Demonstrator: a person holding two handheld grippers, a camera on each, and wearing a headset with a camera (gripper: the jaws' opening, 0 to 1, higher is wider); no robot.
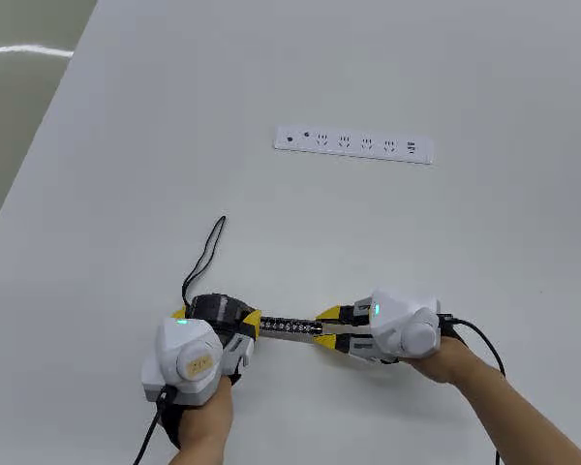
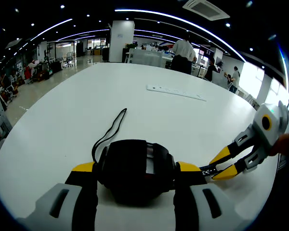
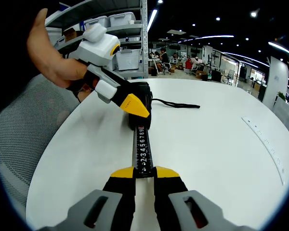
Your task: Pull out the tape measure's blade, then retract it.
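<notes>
The white table [image 1: 445, 242] has its left edge running slantwise at the upper left of the head view, with grey-green floor [image 1: 19, 87] beyond it; the near rim curves close under both grippers in their own views. Most of the top is bare, so there is wide room ahead and to the right. A white power strip [image 1: 353, 143] lies flat well beyond the work, its length running across the head view. The room is a large hall with strip lights overhead; people [image 2: 184, 54] stand past the far side of the table, and shelves [image 3: 116, 20] with boxes rise behind the person. The black tape measure [image 1: 218, 312] sits near the front edge of the table, clamped at its sides between the yellow-tipped jaws of the left gripper [image 1: 216, 320]. Its black strap [image 1: 203, 257] trails away toward the power strip. A short length of blade [image 1: 289, 325] sticks out of the case toward the right, lying level along the table's front edge, its numbers readable in the right gripper view. The right gripper [image 1: 326, 327] has its jaws closed on the blade's free end.
</notes>
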